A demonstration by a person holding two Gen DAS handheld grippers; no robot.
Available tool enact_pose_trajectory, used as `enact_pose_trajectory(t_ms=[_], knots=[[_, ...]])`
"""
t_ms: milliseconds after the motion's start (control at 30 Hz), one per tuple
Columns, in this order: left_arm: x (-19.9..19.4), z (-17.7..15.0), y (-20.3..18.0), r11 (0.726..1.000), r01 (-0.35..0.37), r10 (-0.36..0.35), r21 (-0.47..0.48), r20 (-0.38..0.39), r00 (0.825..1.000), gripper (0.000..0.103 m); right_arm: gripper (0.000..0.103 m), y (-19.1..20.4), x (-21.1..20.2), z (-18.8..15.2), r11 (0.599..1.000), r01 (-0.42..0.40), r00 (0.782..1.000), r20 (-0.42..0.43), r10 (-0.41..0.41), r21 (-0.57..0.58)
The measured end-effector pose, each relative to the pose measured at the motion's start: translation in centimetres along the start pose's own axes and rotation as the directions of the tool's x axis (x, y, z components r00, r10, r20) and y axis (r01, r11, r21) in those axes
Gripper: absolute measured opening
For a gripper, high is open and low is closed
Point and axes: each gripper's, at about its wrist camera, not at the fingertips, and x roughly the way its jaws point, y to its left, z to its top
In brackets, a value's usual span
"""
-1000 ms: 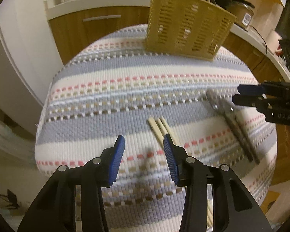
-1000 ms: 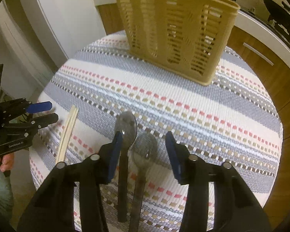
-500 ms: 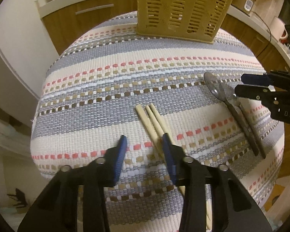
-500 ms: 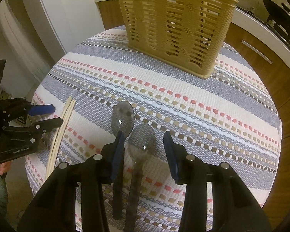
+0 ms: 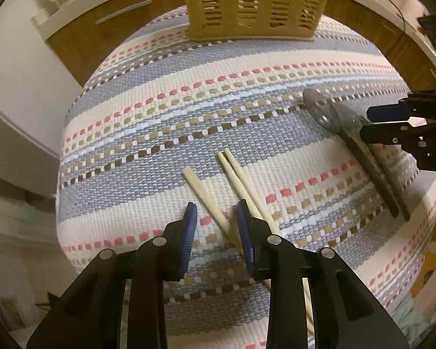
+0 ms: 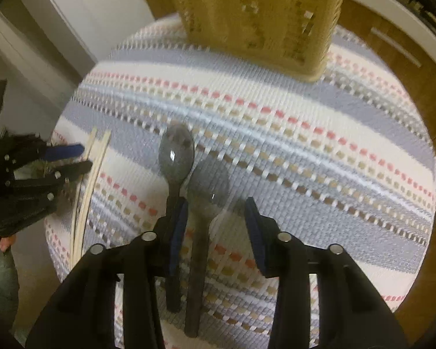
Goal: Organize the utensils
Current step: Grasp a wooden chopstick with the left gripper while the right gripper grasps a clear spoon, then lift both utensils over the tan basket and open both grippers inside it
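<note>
You're lining up pickups: left gripper (image 5: 215, 213) spread around one chopstick (image 5: 206, 195), right gripper (image 6: 215, 215) spread over the blurry, probably right-hand spoon (image 6: 202, 203); next, squeeze.

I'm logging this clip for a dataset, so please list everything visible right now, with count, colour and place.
Chopsticks: three, pale wood, lying on the cloth near its front edge; one apart to the left, two side by side.
Spoons: two, dark grey, lying side by side on the cloth, bowls toward the basket.
Basket: one, tan slotted plastic, standing at the cloth's far edge.
Cloth: one, woven in grey, cream, pink and brown stripes, covering the table.
Cabinets: brown wood with white counter, behind the table.
Left gripper: black with blue pads, open, straddling the single chopstick.
Right gripper: black with blue pads, open, over the right spoon's neck.
</note>
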Motion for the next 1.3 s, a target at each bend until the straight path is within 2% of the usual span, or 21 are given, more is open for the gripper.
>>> enact_pose_trajectory(t_ms=[67,200,300,433,500,600,733,867,933,1067,1200,1300], knots=[[0.0,-0.1,0.1,1.0,0.01,-0.009,0.02,-0.014,1.0,0.027,0.029,0.6,-0.1,-0.1,0.999,0.044,0.999,-0.015,-0.044,-0.033],[0.0,-0.2,0.2,0.998,0.029,-0.027,0.052,-0.039,0.999,0.026,0.026,1.3,-0.1,-0.5,0.997,0.052,0.997,-0.063,-0.055,-0.059],[-0.1,0.0,-0.1,0.997,0.023,-0.019,0.074,-0.054,0.998,0.026,0.025,2.5,0.2,-0.6,0.994,0.077,0.992,-0.095,-0.084,-0.08],[0.0,0.6,-0.6,0.994,0.006,0.003,0.111,-0.08,0.997,0.025,0.019,3.2,0.7,0.1,0.991,0.099,0.985,-0.131,-0.11,-0.089],[0.3,1.2,-0.9,0.993,0.004,0.008,0.122,-0.092,0.996,0.023,0.018,3.6,1.0,0.8,0.99,0.107,0.982,-0.147,-0.12,-0.09],[0.4,1.6,-1.5,0.991,0.0,0.013,0.13,-0.103,0.995,0.019,0.011,4.3,1.5,1.5,0.988,0.123,0.977,-0.164,-0.138,-0.094],[0.2,1.4,-2.3,0.991,0.0,0.012,0.134,-0.09,0.996,0.007,0.01,5.2,1.8,1.7,0.982,0.149,0.976,-0.141,-0.165,-0.114],[-0.1,0.5,-3.3,0.992,-0.013,0.02,0.127,-0.057,0.998,0.004,0.01,5.5,1.1,0.9,0.98,0.159,0.98,-0.102,-0.171,-0.118],[-0.4,0.3,-2.9,0.995,0.003,0.001,0.095,-0.04,0.999,0.004,0.01,5.0,0.1,0.0,0.983,0.148,0.985,-0.075,-0.157,-0.111],[-2.1,0.1,-1.5,0.998,0.051,-0.052,0.034,0.05,0.997,0.004,0.01,4.9,-2.1,-0.4,0.987,0.126,0.992,0.002,-0.127,-0.101],[-5.6,0.5,-0.5,0.996,0.094,-0.091,-0.01,0.181,0.979,0.004,0.01,4.8,-4.7,-0.5,0.991,0.096,0.991,0.097,-0.087,-0.091],[-8.3,1.1,-0.1,0.995,0.097,-0.088,-0.018,0.284,0.955,0.004,0.01,5.0,-7.5,-0.4,0.992,0.09,0.976,0.205,-0.069,-0.094]])
